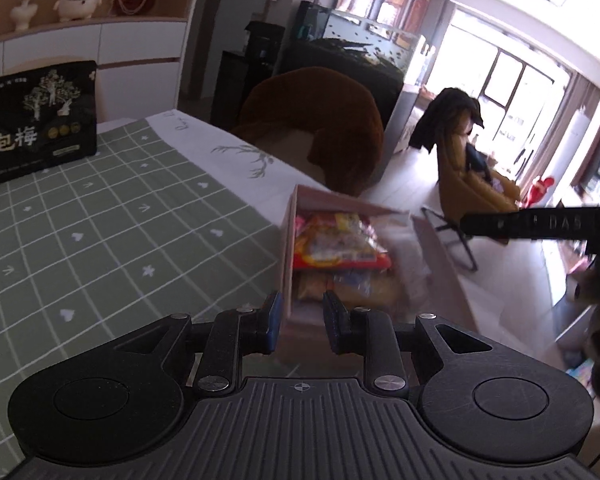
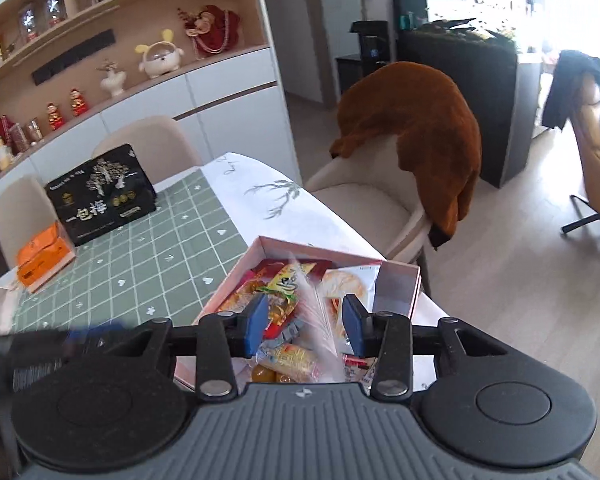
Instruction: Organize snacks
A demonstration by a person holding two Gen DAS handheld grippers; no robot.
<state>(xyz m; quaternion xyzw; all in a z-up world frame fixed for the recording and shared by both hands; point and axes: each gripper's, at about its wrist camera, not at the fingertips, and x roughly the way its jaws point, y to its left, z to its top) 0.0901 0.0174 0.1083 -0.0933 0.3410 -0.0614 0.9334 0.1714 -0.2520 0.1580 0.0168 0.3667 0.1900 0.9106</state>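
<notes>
A pink cardboard box [image 2: 398,290] full of several colourful snack packets [image 2: 288,292] sits at the near right edge of the table; it also shows in the left wrist view [image 1: 290,240], with a red and yellow packet [image 1: 336,246] on top. My left gripper [image 1: 300,326] is open and empty, its jaws on either side of the box's near left wall. My right gripper [image 2: 306,326] is open and empty, just above the packets. A black snack bag [image 2: 100,194] lies at the table's far side, also in the left wrist view [image 1: 36,124].
The table has a green checked cloth [image 2: 160,256]. An orange packet [image 2: 44,260] lies at its left. Beige chairs [image 2: 364,200] stand around it, one draped with a brown plush blanket [image 2: 420,136]. A shelf with ornaments [image 2: 156,56] is behind. The right gripper's body [image 1: 540,224] shows at right.
</notes>
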